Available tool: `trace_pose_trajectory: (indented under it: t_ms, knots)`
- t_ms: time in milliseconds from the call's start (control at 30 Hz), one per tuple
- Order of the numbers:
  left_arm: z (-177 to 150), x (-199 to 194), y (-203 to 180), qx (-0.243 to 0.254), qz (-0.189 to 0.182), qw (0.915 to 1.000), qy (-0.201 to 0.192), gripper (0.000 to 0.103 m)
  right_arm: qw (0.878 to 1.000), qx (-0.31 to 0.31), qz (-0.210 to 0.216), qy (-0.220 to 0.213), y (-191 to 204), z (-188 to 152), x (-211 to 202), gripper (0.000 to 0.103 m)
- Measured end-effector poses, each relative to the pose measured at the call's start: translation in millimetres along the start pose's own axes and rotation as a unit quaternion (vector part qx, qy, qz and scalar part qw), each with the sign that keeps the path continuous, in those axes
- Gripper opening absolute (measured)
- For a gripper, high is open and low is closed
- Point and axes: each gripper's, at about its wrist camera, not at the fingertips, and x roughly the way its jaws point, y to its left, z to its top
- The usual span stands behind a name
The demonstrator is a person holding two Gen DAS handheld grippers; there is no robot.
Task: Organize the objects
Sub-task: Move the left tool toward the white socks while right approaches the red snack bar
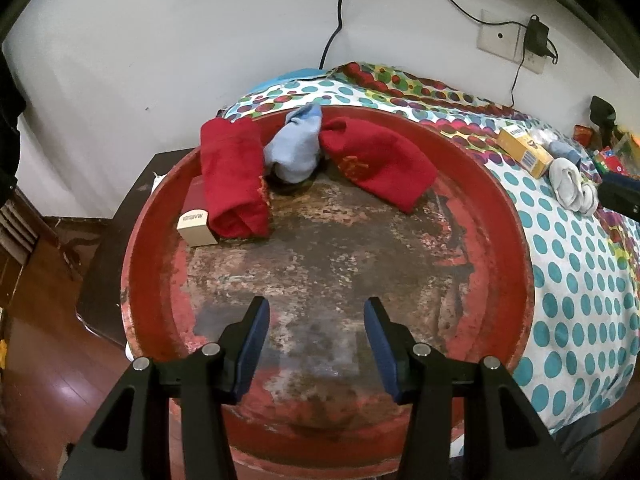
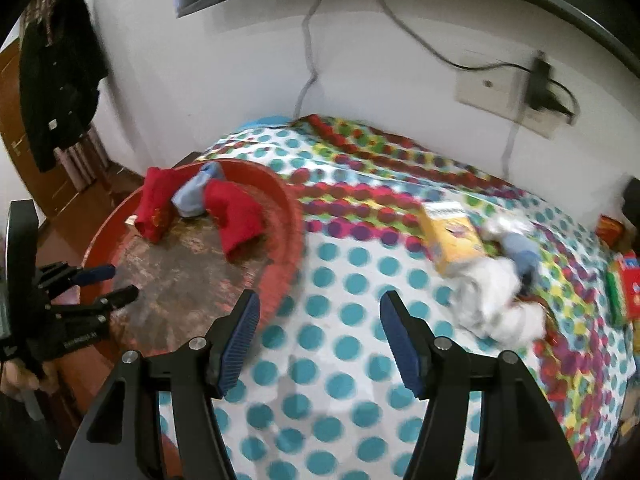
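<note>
A big worn red round tray (image 1: pixel 500 216) (image 2: pixel 288 208) lies on the left part of the dotted bedspread. At its far side lie two red socks (image 1: pixel 234 178) (image 1: pixel 380 160), a light blue sock (image 1: pixel 296 148) and a small beige box (image 1: pixel 194 224). My left gripper (image 1: pixel 316 340) (image 2: pixel 108 282) is open and empty over the tray's near part. My right gripper (image 2: pixel 320 340) is open and empty above the bedspread, right of the tray. On the bed to the right lie a yellow box (image 1: pixel 524 150) (image 2: pixel 454 240), white socks (image 1: pixel 572 188) (image 2: pixel 496 304) and a blue sock (image 2: pixel 520 254).
The dotted bedspread (image 2: pixel 340 400) covers the bed. Colourful boxes (image 2: pixel 624 288) lie at the right edge. A white wall with a socket, a charger (image 1: pixel 536 36) and cables is behind. A dark nightstand (image 1: pixel 128 200) and wooden floor are left. A black jacket (image 2: pixel 60 76) hangs at left.
</note>
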Motion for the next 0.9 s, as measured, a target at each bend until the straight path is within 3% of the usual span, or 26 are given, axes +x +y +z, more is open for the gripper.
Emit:
trace_pose_trajectory:
  t_ms: [533,733,833,900]
  knots:
    - [-0.6,-9.4,-45.8,0.065,0.011,0.9977,-0.014,0.050,0.991,0.101,-0.089,0.002,-149.8,-82.1,-36.3,0.060]
    - [0.9,-21.0,-66.9,0.083,0.001,0.9965,-0.011,0.050,0.988,0.133,-0.079,-0.004,-190.2,-100.0,-30.5,0.060]
    - [4.8,-27.8,-85.7,0.109,0.001,0.9940,-0.011,0.050,0.988,0.130,-0.079,-0.006,-198.0,-96.0,-22.1,0.060]
    - [8.8,-29.5,-99.1,0.118,-0.018,0.9929,-0.005,0.050,0.990,0.121,-0.072,-0.009,-205.1,-89.5,-14.0,0.059]
